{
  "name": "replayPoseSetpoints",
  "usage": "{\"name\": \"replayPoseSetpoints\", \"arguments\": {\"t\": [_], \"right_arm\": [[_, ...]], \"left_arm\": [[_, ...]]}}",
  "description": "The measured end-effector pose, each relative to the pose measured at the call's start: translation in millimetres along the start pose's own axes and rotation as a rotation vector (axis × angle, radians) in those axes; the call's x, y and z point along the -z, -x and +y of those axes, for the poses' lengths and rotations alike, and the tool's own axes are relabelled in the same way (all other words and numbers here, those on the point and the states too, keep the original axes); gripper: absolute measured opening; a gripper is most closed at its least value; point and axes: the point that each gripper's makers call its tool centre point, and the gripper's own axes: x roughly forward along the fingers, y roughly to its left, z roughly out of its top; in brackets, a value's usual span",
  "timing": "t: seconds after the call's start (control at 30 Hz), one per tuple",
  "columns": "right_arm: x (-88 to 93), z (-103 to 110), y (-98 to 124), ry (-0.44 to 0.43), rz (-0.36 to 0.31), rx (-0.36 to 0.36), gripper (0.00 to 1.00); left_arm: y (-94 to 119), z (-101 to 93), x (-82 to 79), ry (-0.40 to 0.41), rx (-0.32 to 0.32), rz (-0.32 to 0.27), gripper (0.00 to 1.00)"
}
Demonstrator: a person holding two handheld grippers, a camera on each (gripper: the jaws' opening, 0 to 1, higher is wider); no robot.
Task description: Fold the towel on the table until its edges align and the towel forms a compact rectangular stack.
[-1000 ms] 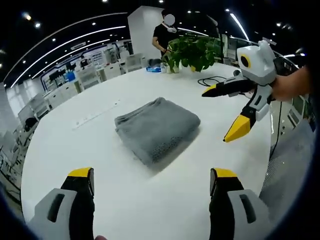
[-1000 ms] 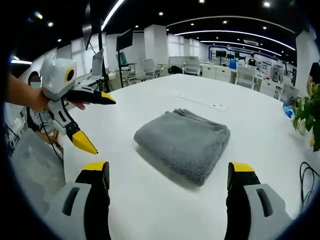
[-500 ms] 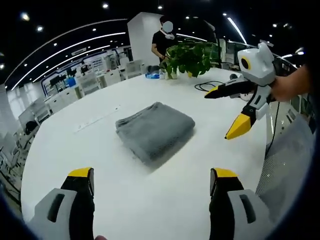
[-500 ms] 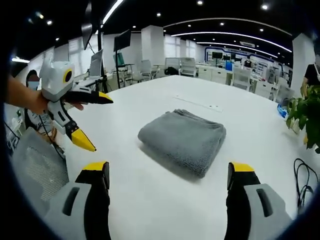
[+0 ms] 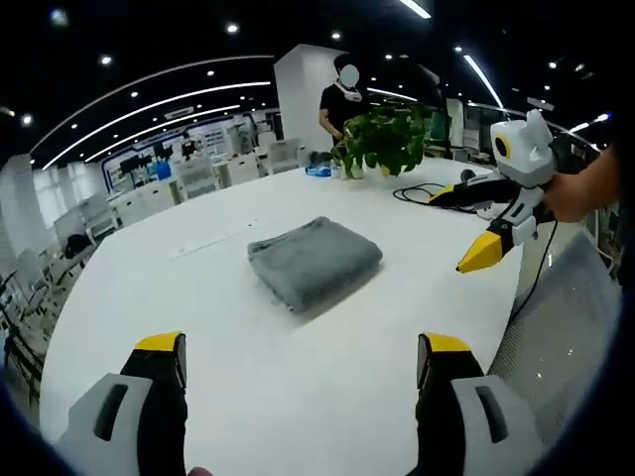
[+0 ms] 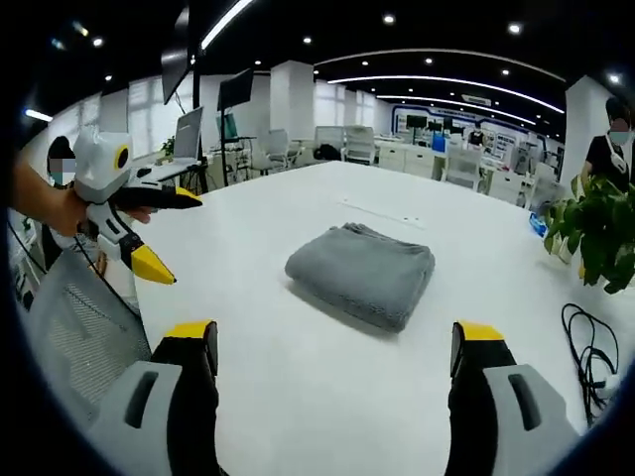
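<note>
Both grippers have drawn back from the towel since a second ago; it sits smaller and farther off in each view, though it lies as it did on the table. The left gripper (image 5: pixel 298 359) has its yellow-tipped jaws wide apart with nothing between them, and the right gripper (image 6: pixel 335 349) stands the same way, jaws spread and holding nothing. Only the jaw ends show at the bottom of each view; the hands behind them are cut off. In the left gripper view the right gripper (image 5: pixel 484 226) comes in from the right, held in a hand (image 5: pixel 573 196), its jaws parted.

The towel (image 5: pixel 315 263) is grey and plush, folded into a thick, compact rectangle, lying near the middle of the white table (image 5: pixel 298 357), well apart from both grippers. Its layered edges look roughly even, but the far side is hidden by its own bulk.

Beyond it a leafy plant (image 5: pixel 384 136) stands at the table's far edge, with a black cable (image 5: pixel 422 190) coiled beside it. A person (image 5: pixel 344 94) stands behind the plant. A mesh chair back (image 6: pixel 74 332) rises near the table's near edge.
</note>
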Motion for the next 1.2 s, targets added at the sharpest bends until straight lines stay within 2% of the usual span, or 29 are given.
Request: {"name": "replayPoseSetpoints", "arguments": {"t": [0.1,0.13,0.3,0.37,0.43,0.57,0.67,0.73,0.8,0.87,0.93,0.97,1.03,1.2], "right_arm": [[3.5,2,6,-0.001,-0.007,0.007,0.99],[5.5,5,7,-0.008,-0.008,0.002,0.99],[9.3,11,17,0.018,-0.009,-0.007,0.99],[10.0,9,22,0.025,-0.017,-0.003,0.99],[12.6,8,27,0.032,-0.022,0.016,0.99],[11.8,16,35,0.027,-0.045,0.019,0.99],[6.6,27,40,0.025,-0.066,0.011,0.99],[4.2,25,41,0.007,-0.088,0.022,0.99],[7.0,20,40,-0.012,-0.075,0.04,0.99],[7.7,19,39,-0.017,-0.075,0.045,0.99],[11.1,21,36,-0.003,-0.057,0.047,0.99],[11.1,22,36,0.005,-0.057,0.044,0.99],[15.9,25,36,0.062,-0.009,0.058,0.97],[15.2,22,31,0.068,-0.033,0.027,0.97]], "left_arm": [[8,-0.7,0.8,-0.088,-0.021,-0.012,0.99],[10,-1.3,1.3,-0.094,-0.025,-0.016,0.99],[17,2.5,12.7,-0.038,-0.037,0.006,0.98],[21,5.3,16.3,-0.018,-0.061,0.018,0.92],[23,5.2,18.8,0.003,-0.076,0.018,0.91],[23,-2.8,26.2,-0.035,-0.083,0.015,0.95],[23,-6.1,36.8,-0.026,-0.08,0.024,0.96],[25,-4.6,34.9,-0.044,-0.091,0.022,0.96],[24,-1.1,30.5,-0.026,-0.107,-0.004,0.96],[20,2.3,35.0,-0.026,-0.123,0.001,0.96],[19,5.3,37.6,-0.042,-0.143,0.008,0.94],[19,5.5,37.6,-0.025,-0.14,0.016,0.9],[21,10.2,37.2,-0.002,-0.154,0.011,0.85],[25,13.7,33.7,0.018,-0.177,-0.02,0.87]]}}
